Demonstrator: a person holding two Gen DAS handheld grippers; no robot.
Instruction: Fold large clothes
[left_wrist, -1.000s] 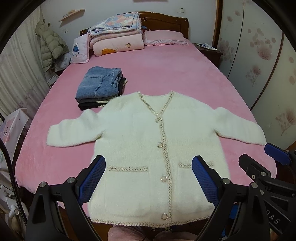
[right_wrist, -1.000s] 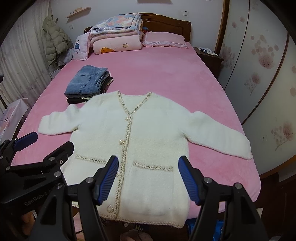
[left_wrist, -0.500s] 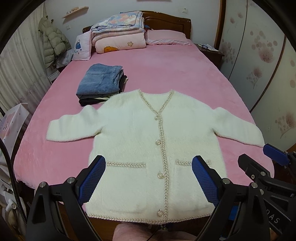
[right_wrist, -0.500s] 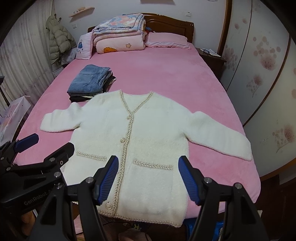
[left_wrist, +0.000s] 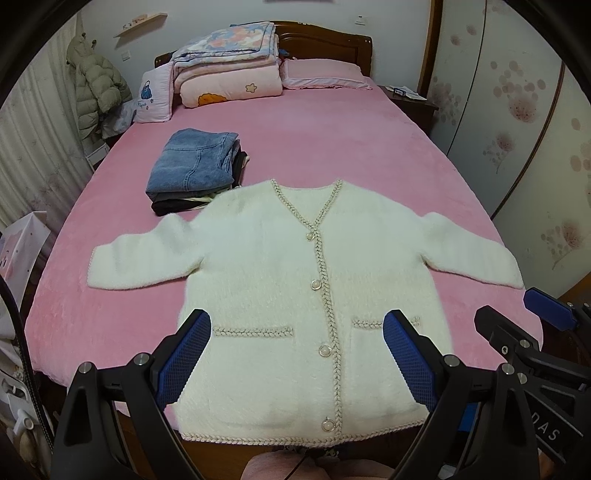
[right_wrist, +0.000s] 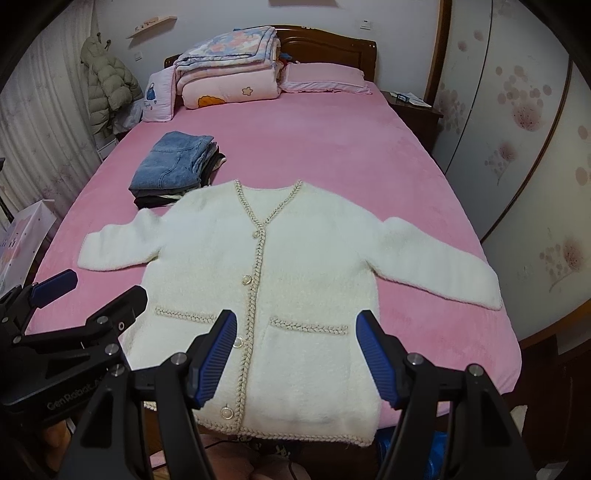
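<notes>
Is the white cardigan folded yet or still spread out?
Spread out: the cardigan lies flat on the bed, buttoned, both sleeves extended sideways.

Both black tools (left_wrist: 297, 354) (right_wrist: 295, 356) carry blue ribbed pads, silver screws.

The left gripper (left_wrist: 297, 356) and the right gripper (right_wrist: 297, 356) hover side by side, both with jaws spread wide apart and holding nothing.
</notes>
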